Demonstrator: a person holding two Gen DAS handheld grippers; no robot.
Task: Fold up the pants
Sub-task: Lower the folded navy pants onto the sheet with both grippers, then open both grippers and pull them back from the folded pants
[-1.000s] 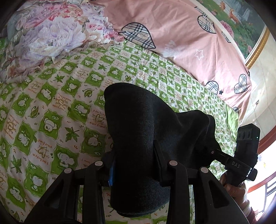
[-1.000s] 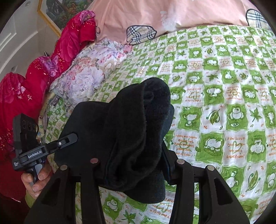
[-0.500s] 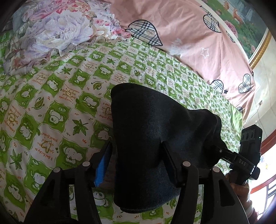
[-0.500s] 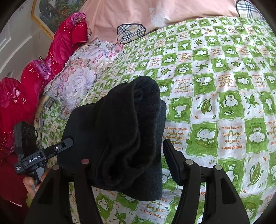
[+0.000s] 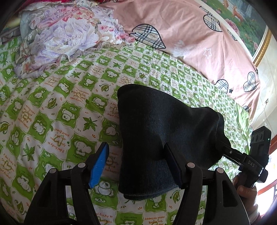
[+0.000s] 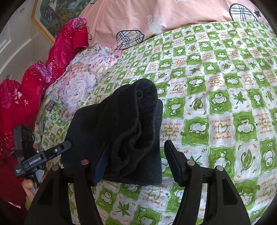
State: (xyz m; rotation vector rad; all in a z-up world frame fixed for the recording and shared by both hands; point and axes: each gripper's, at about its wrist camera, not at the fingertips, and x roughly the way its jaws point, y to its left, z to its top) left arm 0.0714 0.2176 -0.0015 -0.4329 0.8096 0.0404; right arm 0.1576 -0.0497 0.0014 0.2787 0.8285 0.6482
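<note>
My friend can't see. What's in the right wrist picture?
A folded bundle of black fleece pants lies on a green-and-white cartoon-print bedsheet, between the open fingers of the right gripper. The left gripper, a floral cloth and a pink quilt sit behind.

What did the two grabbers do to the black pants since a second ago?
Both let go. The left gripper opened its fingers, which had been clamped on the pants; a gap now shows beside the blue pad. The right gripper opened too, with its right finger clear of the cloth. The folded pants kept their shape on the bed.
</note>
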